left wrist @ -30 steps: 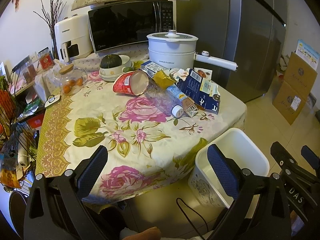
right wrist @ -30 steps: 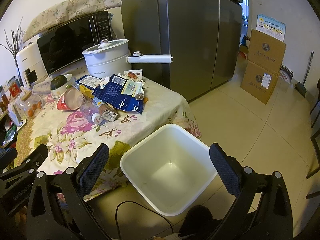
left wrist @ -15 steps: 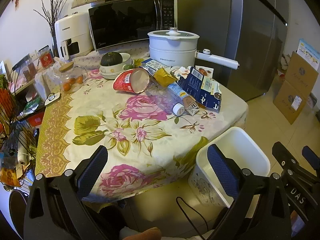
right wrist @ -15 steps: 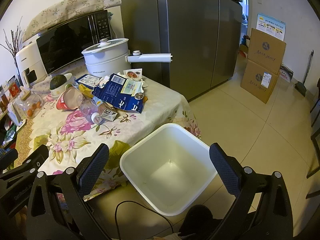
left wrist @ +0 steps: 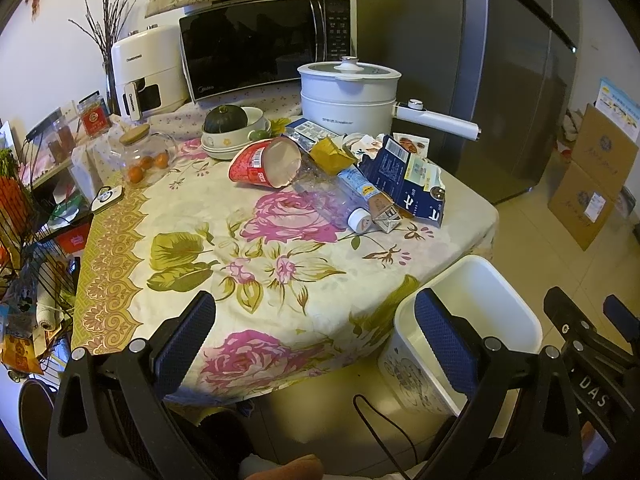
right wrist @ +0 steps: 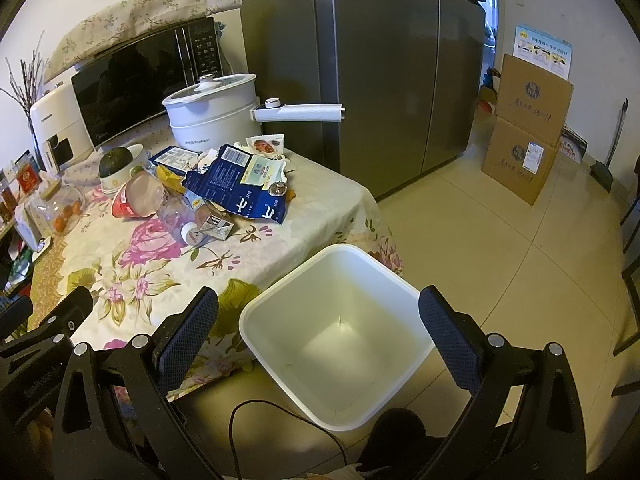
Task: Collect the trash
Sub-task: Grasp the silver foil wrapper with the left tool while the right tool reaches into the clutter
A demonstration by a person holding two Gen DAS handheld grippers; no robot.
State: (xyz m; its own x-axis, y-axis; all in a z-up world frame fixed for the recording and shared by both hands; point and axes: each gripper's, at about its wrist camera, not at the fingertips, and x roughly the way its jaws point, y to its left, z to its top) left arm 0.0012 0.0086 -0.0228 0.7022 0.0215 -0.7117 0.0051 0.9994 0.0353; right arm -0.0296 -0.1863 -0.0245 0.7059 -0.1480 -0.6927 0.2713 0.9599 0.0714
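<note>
Nearest the cameras, the left gripper (left wrist: 316, 332) and the right gripper (right wrist: 318, 328) both have their fingers spread wide with nothing between them; each finger is black and angular with a dark blue, dimpled rubber pad. Just below the right gripper stands a white plastic bin (right wrist: 256, 332), square with rounded corners and smooth walls, empty inside, on the tiled floor against the corner of the bench (left wrist: 120, 272). The bench wears a cream cloth printed with pink roses and olive leaves, edged with a gold scroll border on the left. Farther back, the trash lies in a loose heap towards the bench's far right side: a red paper noodle cup (left wrist: 262, 162) tipped on its side with its white mouth facing right, a crumpled clear plastic bottle (left wrist: 332, 204) with a white cap, a small flattened carton (left wrist: 384, 212) touching it, a torn dark blue cardboard box (left wrist: 408, 184) and a yellow wrapper (left wrist: 330, 154). Behind the heap sit a white lidded electric pot (left wrist: 346, 98) with a long handle, a black microwave (left wrist: 264, 46) under a floral cover, and a tall steel-grey refrigerator (right wrist: 380, 60). Brown cardboard boxes (right wrist: 524, 136) are stacked by the far wall.
</note>
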